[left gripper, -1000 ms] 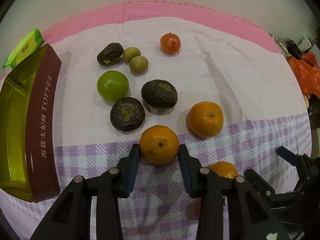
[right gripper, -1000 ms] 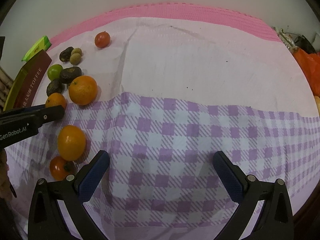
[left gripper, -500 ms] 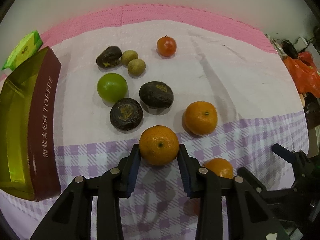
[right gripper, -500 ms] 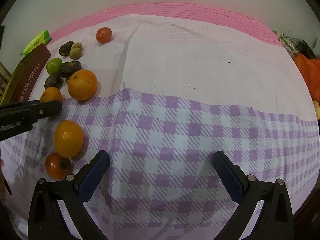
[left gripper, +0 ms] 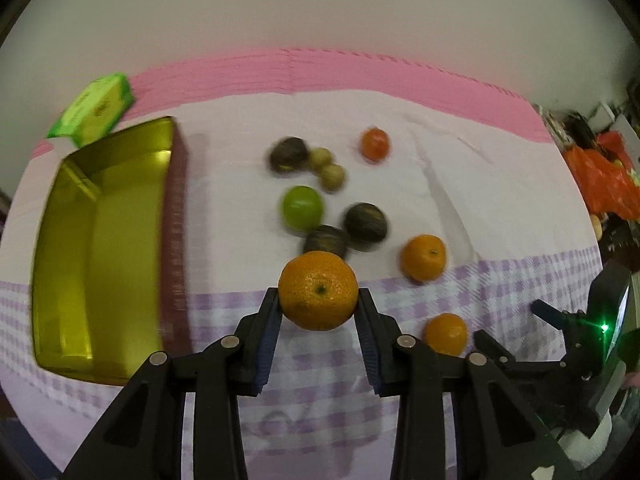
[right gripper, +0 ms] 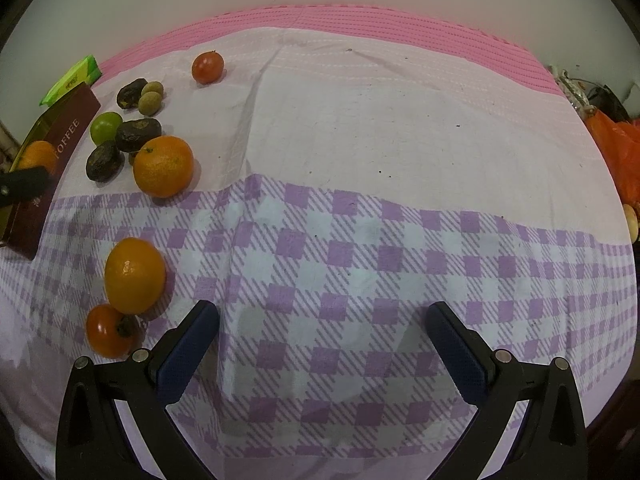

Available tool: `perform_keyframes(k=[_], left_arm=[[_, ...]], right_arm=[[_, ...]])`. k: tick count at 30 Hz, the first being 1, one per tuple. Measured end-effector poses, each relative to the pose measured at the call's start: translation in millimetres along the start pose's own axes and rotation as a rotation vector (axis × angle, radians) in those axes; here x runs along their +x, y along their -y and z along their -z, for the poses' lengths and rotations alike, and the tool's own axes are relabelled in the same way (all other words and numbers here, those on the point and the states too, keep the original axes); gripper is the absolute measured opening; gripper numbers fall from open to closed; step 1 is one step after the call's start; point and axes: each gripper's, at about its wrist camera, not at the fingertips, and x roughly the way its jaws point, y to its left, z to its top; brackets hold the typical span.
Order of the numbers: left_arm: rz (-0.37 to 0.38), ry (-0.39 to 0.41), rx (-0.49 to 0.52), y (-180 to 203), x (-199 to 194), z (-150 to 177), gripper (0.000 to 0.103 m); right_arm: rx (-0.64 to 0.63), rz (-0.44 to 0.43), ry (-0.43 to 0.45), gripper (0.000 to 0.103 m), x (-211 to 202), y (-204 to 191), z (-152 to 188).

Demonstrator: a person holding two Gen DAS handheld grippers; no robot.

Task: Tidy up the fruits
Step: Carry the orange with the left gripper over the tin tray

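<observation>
A: What has been changed since a second ago?

B: The orange (left gripper: 318, 290) has been lifted off the checked cloth (right gripper: 360, 280) by the left gripper (left gripper: 319, 312). It is pinched between both blue pads, and the background is seen blurred.

A: And where is it carried?

B: Probably toward the gold tin (left gripper: 100, 240), which is seen empty at the left and is now more in view. So the pick is judged done; the placing is not yet done.

A: The right gripper (right gripper: 322, 332)?

B: It is held wide open above the cloth, with nothing between. Other fruits are left lying beside.
</observation>
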Motion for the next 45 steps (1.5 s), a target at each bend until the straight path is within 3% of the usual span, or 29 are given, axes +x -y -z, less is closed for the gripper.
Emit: perform_keyframes(k=[11, 20, 30, 45], left_arm=[[-0.129, 0.031, -0.162, -107, -19, 6, 0.033], [-0.192, -0.022, -0.245, -164, -6, 22, 0.033], [-0.205, -0.08, -0.267, -184, 11, 38, 0.034], [-0.266, -0.1, -0.192, -168, 16, 49, 0.035]], right_arm=[[0.004, 0.004, -0.002, 0.103, 1, 1, -1], [0.003, 0.005, -0.009, 0.103, 1, 1, -4], [0.002, 0.004, -0.01, 0.103, 2, 0, -4], [0.004, 0.006, -0.014, 0.103, 2, 0, -6]])
